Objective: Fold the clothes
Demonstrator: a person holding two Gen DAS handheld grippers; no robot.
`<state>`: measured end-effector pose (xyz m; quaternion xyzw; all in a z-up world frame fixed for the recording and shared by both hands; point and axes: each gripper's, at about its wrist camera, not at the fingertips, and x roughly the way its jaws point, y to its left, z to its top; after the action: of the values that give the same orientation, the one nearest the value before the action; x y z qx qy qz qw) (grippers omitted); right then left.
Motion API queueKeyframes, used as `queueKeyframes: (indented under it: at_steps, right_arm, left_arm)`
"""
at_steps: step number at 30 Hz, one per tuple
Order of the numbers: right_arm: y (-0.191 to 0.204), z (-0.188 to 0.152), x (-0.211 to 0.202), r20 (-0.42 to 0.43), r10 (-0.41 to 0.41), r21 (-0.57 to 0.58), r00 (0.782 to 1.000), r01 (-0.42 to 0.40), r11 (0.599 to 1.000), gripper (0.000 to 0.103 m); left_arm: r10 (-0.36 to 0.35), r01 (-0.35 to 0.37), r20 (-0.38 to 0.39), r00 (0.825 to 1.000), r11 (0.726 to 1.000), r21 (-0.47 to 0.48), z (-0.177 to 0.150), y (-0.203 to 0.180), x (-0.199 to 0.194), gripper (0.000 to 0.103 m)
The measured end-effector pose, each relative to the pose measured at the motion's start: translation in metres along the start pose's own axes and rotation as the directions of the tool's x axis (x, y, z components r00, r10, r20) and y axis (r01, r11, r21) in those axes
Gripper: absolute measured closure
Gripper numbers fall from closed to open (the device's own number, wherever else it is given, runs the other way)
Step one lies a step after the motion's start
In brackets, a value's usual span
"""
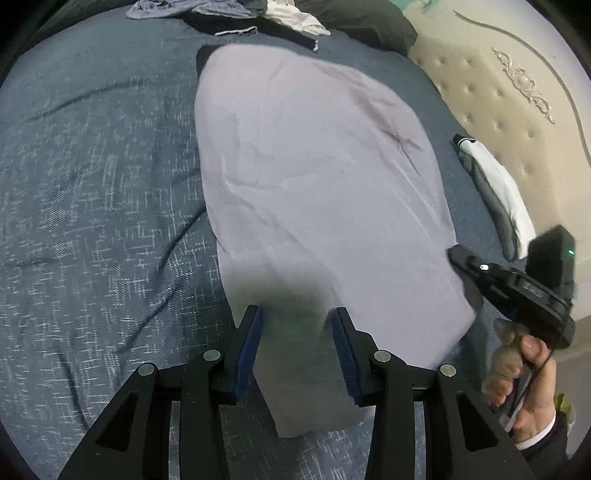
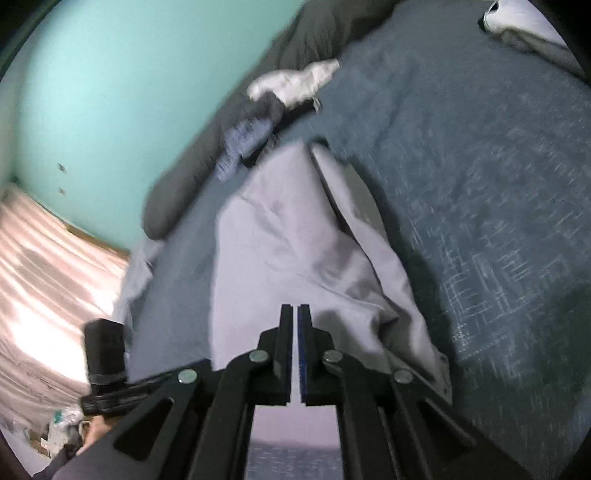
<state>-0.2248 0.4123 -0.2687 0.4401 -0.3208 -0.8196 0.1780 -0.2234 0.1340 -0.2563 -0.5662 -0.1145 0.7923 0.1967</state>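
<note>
Black fingers of the left claw (image 1: 297,321) stand apart over the near end of the lilac cloth (image 1: 314,192), nothing pinched between them. Beyond the claws the blue bed (image 1: 92,192) spreads wide; the cloth lies flat on it, stretching ahead. Right claw (image 2: 294,314) is clenched, its pads nearly touching above the cloth's bunched edge; whether fabric is caught there is unclear. Far ahead lies a clothes pile (image 1: 229,14).
</note>
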Motion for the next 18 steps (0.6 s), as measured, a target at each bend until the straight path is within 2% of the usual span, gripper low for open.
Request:
queueKeyframes:
  at_steps: [3,8,10,14,18]
  right_arm:
    - [-0.015,0.0,0.013,-0.03,-0.065,0.017,0.997,0.065,0.998,0.103]
    - [-0.029,-0.003,0.006,-0.008,-0.088,0.045,0.996,0.088,0.995,0.103]
    - [-0.027,-0.001,-0.003,0.013,-0.096,0.053,0.995,0.095,0.994,0.103]
    - [-0.005,0.026,-0.019,0.044,-0.038,-0.006,0.998,0.038,0.999,0.101]
    - [0.024,0.058,-0.005,-0.026,-0.004,-0.111,1.0,0.001,0.994,0.101]
  left_arm:
    - [-0.01,0.01,-0.005,1.0,1.0,-0.003,-0.002,0.003,0.008,0.06]
    - [-0.02,0.02,-0.017,1.0,1.0,0.007,-0.001,0.0,0.009,0.06]
    - [-0.023,0.023,0.007,1.0,1.0,0.013,0.007,-0.001,-0.001,0.06]
    - [-0.014,0.014,0.036,0.999,1.0,0.008,0.025,0.004,-0.009,0.06]
    - [-0.011,0.012,0.037,0.999,1.0,-0.018,0.046,0.018,-0.009,0.06]
